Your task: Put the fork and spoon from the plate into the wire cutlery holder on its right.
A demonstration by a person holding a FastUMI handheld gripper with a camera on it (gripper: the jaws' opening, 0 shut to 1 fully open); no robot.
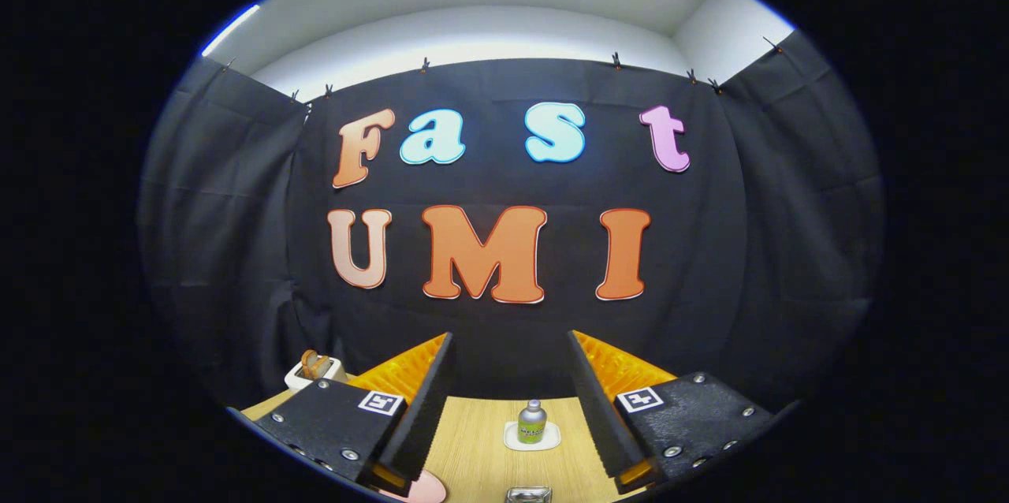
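Gripper view has our gripper [511, 400] held high and level, fingers wide apart with nothing between them, probably just lining up. We catch the pink plate's [426, 489] edge and the wire holder's [528, 494] rim below; fork and spoon unseen.

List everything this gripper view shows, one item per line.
Wooden table: one, light wood, under and ahead of the fingers.
Small bottle: one, silver with a green label, upright on the coaster, between and beyond the fingers.
Coaster: one, white, under the bottle.
Toaster: one, white, toast in its slots, at the table's far left.
Pink plate: one, its edge by the left finger.
Metal item: one, silvery, nearest the camera; too cropped to identify.
Gripper: one, fingers wide apart, holding nothing.
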